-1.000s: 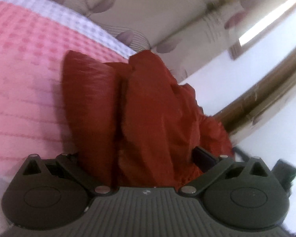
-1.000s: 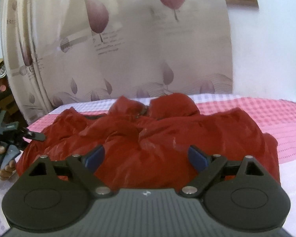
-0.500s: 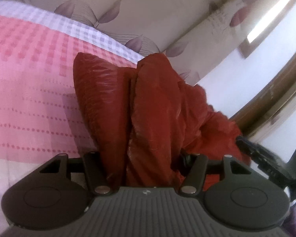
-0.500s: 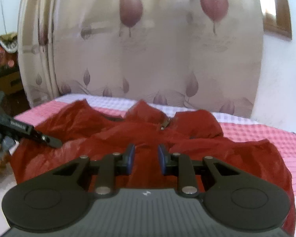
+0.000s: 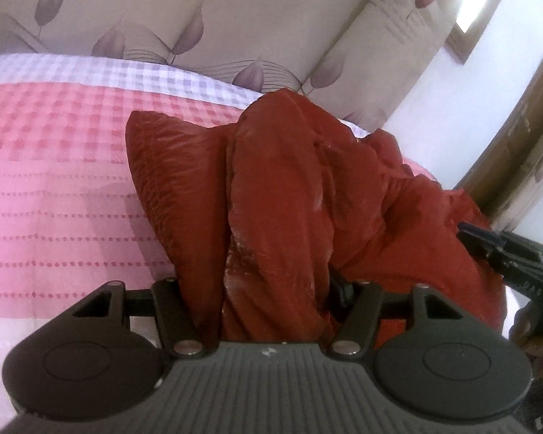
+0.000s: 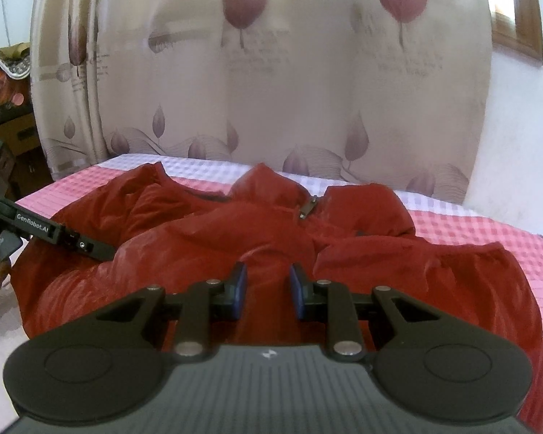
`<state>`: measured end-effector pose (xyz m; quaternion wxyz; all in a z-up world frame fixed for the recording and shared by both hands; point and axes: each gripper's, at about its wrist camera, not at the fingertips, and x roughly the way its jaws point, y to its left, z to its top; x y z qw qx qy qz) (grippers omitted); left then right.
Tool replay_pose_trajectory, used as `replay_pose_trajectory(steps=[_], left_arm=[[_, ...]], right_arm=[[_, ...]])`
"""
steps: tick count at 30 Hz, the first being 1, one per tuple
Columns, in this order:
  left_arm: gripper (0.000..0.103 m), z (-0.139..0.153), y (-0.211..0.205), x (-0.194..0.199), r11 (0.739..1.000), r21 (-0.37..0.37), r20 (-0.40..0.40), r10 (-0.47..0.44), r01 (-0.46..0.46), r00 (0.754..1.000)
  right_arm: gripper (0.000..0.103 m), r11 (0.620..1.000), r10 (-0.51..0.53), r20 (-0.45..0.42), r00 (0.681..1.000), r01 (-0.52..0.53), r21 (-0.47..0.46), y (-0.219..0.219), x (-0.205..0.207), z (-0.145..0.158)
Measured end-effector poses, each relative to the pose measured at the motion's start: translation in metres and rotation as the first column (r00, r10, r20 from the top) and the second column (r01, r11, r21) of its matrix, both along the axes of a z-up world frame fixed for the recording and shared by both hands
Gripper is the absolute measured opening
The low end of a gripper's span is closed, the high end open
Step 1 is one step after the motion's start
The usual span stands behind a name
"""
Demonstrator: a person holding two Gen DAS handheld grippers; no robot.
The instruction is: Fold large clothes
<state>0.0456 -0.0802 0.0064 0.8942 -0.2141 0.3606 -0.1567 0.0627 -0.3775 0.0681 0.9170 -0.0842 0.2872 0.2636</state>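
One red jacket (image 6: 264,253) on bed (image 5: 54,188). Two tongs: left tongs (image 5: 262,289) pinching a thick jacket fold, right tongs (image 6: 267,287) pinching jacket fabric, narrow gap.

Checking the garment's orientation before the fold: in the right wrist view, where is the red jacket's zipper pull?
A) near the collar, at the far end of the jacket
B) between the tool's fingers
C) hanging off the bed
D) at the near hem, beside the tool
A: the zipper pull sits at the collar, on the far side of the red jacket.
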Motion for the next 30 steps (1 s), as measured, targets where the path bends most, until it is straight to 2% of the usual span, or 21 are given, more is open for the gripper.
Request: replay_pose_trajectory(steps=[30], left_arm=[[0.068,0.002,-0.004,0.005,0.992,0.118,0.021,-0.048,0.045,0.999]], right_arm=[[0.025,1.0,-0.006,-0.05,0.999,0.007,0.021,-0.002,0.011,-0.008]])
